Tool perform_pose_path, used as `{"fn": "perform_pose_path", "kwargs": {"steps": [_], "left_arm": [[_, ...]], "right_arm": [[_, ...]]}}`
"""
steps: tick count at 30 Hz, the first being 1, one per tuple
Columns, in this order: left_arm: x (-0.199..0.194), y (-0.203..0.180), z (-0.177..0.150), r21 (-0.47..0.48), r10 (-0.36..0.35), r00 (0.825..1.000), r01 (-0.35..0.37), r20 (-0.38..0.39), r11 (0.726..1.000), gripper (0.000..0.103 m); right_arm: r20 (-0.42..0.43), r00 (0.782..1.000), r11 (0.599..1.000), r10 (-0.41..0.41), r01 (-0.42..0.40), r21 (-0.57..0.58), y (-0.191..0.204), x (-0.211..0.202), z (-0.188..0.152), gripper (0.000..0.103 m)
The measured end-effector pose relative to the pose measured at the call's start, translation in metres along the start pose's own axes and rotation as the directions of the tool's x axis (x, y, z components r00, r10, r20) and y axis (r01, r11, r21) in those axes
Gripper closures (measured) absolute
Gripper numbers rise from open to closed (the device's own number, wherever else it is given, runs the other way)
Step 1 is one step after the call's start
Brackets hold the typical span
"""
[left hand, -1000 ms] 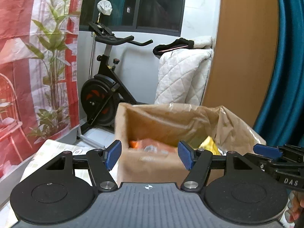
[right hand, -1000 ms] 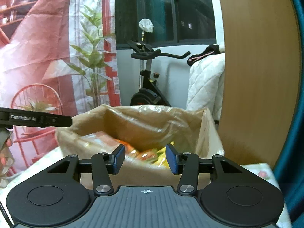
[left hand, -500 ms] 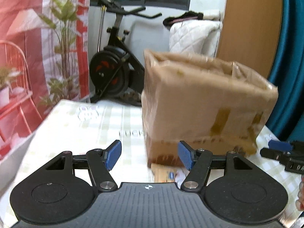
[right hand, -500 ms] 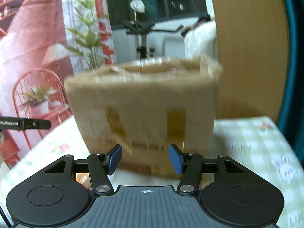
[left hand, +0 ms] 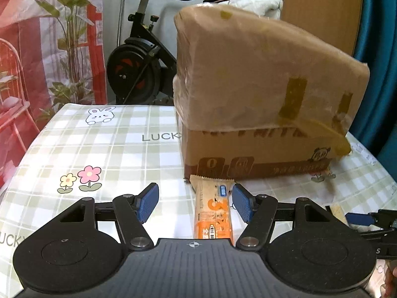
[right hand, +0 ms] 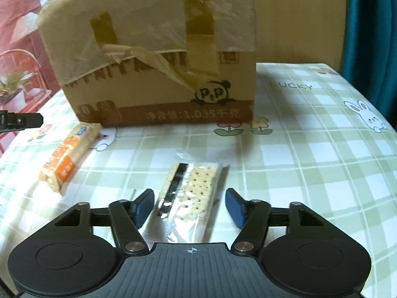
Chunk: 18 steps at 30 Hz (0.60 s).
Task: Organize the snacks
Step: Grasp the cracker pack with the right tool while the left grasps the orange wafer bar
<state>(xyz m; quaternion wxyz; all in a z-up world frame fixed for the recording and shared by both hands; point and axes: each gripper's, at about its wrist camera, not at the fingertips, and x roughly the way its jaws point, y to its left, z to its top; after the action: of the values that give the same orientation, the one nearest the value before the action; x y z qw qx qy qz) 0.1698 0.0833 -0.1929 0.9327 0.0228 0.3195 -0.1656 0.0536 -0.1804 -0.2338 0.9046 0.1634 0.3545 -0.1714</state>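
Note:
A brown cardboard box point(left hand: 260, 99) lined with a plastic bag stands on the table; it also shows in the right wrist view point(right hand: 158, 57). An orange snack packet point(left hand: 214, 213) lies in front of it, between the open fingers of my left gripper point(left hand: 194, 202) and close to the right finger. The packet also shows in the right wrist view point(right hand: 68, 159). A clear packet of crackers point(right hand: 189, 198) lies between the open fingers of my right gripper point(right hand: 189, 207). Neither gripper holds anything.
The table has a green checked cloth point(left hand: 99, 149) with flowers and rabbits. An exercise bike point(left hand: 139, 62) and a red curtain point(left hand: 37, 37) stand behind the table. The right gripper's tip point(left hand: 364, 219) shows at the left wrist view's right edge.
Both grippers have dropped from above the box's open top down to table level in front of it. The two packets have come into view between the fingers.

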Motion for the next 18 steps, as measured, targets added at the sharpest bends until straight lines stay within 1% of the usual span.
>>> {"fn": "perform_pose_path", "kwargs": {"steps": [2, 5, 8, 10, 15, 18], "left_arm": [[0.005, -0.002, -0.001, 0.001, 0.0, 1.0, 0.0, -0.005, 1.0, 0.035], [0.013, -0.007, -0.001, 0.004, -0.006, 1.0, 0.006, -0.018, 1.0, 0.035], [0.023, -0.014, -0.003, 0.024, -0.007, 0.999, 0.008, -0.037, 1.0, 0.035], [0.03, -0.018, -0.005, 0.042, -0.006, 0.999, 0.009, -0.05, 0.999, 0.035], [0.046, -0.022, -0.008, 0.035, 0.018, 0.996, -0.015, -0.086, 0.999, 0.035], [0.052, -0.025, -0.011, 0.038, 0.028, 0.994, -0.024, -0.104, 0.999, 0.035]], "right_arm": [[-0.005, 1.0, 1.0, 0.005, -0.005, -0.003, 0.001, 0.004, -0.002, 0.041], [0.007, 1.0, 0.999, -0.007, 0.007, -0.036, 0.006, 0.006, -0.005, 0.041], [0.016, 1.0, 0.998, -0.004, 0.005, -0.061, 0.006, 0.012, 0.001, 0.043], [0.022, 1.0, 0.996, -0.007, 0.009, -0.094, 0.007, 0.016, 0.005, 0.05], [0.034, 0.999, 0.99, 0.019, -0.014, -0.141, 0.008, 0.015, 0.003, 0.054], [0.039, 0.999, 0.988, 0.027, -0.021, -0.151, 0.008, 0.015, 0.002, 0.054]]}}
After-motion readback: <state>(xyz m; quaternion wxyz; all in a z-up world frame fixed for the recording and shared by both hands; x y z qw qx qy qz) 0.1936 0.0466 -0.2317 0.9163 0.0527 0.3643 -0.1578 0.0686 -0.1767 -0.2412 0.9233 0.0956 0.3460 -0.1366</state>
